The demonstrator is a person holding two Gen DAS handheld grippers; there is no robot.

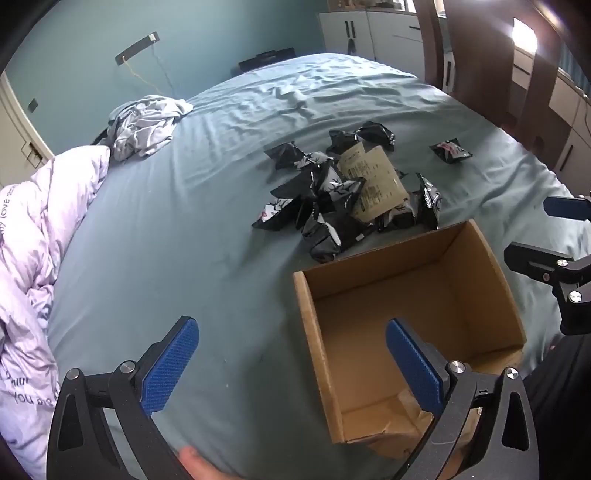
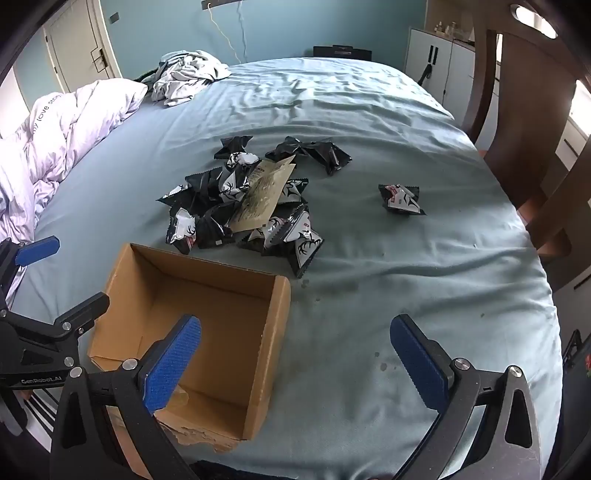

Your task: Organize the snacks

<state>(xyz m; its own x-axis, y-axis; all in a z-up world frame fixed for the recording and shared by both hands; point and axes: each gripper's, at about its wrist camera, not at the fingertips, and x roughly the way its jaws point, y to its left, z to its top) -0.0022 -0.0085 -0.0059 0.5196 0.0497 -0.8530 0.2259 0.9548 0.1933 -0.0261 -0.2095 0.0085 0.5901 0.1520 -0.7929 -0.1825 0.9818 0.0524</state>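
A pile of black-and-white snack packets (image 1: 332, 199) (image 2: 243, 206) lies on the blue bed, with a tan paper packet (image 1: 373, 181) (image 2: 264, 195) on top. One packet (image 1: 450, 150) (image 2: 402, 199) lies apart to the right. An open, empty cardboard box (image 1: 406, 325) (image 2: 192, 325) sits on the bed in front of the pile. My left gripper (image 1: 291, 365) is open and empty, hovering at the box's left wall. My right gripper (image 2: 295, 365) is open and empty, hovering at the box's right wall. Each gripper shows at the edge of the other's view.
A lilac duvet (image 1: 33, 258) (image 2: 55, 136) is bunched at the left. Crumpled grey clothing (image 1: 144, 125) (image 2: 188, 75) lies at the far left of the bed. White cabinets (image 1: 373, 33) and a wooden frame (image 2: 517, 110) stand at the right.
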